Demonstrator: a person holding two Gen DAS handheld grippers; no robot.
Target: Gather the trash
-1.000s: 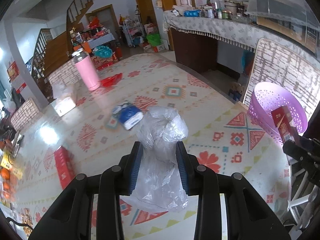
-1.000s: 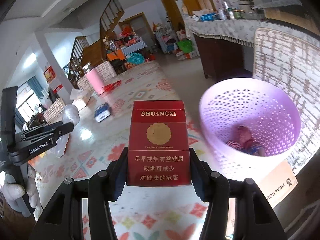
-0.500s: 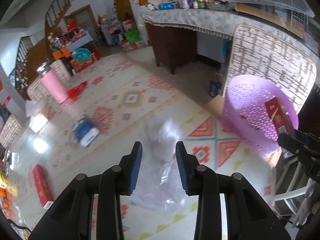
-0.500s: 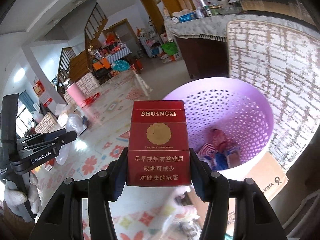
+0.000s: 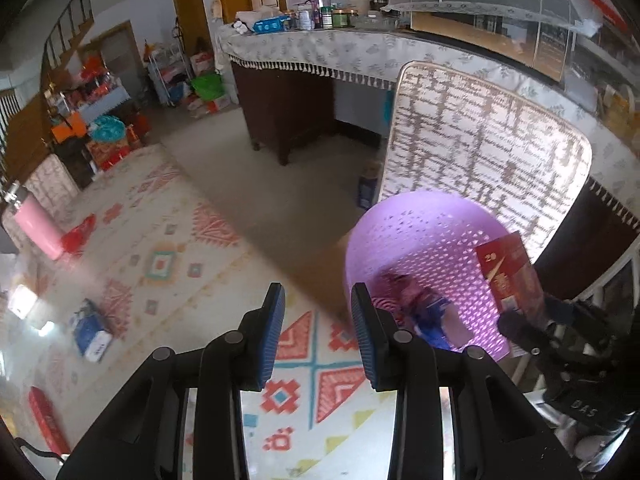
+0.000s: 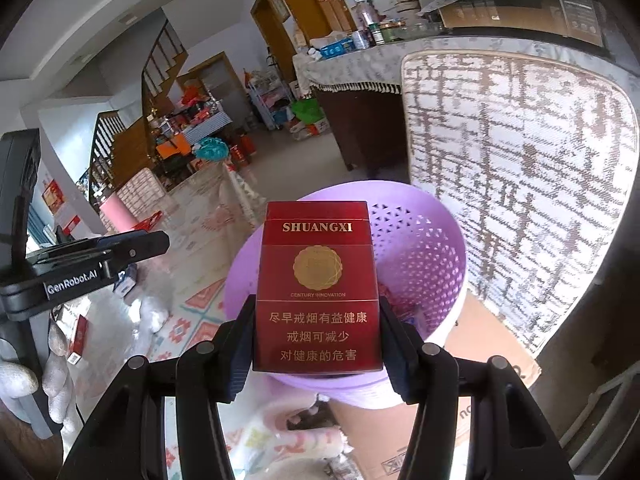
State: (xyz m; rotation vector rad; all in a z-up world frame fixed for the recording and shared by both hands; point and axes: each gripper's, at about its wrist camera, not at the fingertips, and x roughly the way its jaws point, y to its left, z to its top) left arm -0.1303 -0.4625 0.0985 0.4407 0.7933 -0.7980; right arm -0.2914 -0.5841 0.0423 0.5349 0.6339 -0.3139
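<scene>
basket (image 5: pixel 420 236) on floor, right of mat (image 5: pixel 168 264), before leaning mattress (image 5: pixel 480 148) | worktop (image 5: pixel 360 52) behind mattress | wrappers (image 5: pixel 424 312) in basket | cigarette pack (image 6: pixel 318 288) between right gripper (image 6: pixel 318 344) jaws, above basket near rim | left gripper (image 5: pixel 318 332) left of basket, over mat | box (image 5: pixel 92 332) on mat, far left

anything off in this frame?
One thing: a whitish crumpled lump, likely a plastic bag, is down at the mat, short of the purple basket, below the left gripper, whose fingers are open and empty. The red cigarette pack is gripped squarely over the basket.
</scene>
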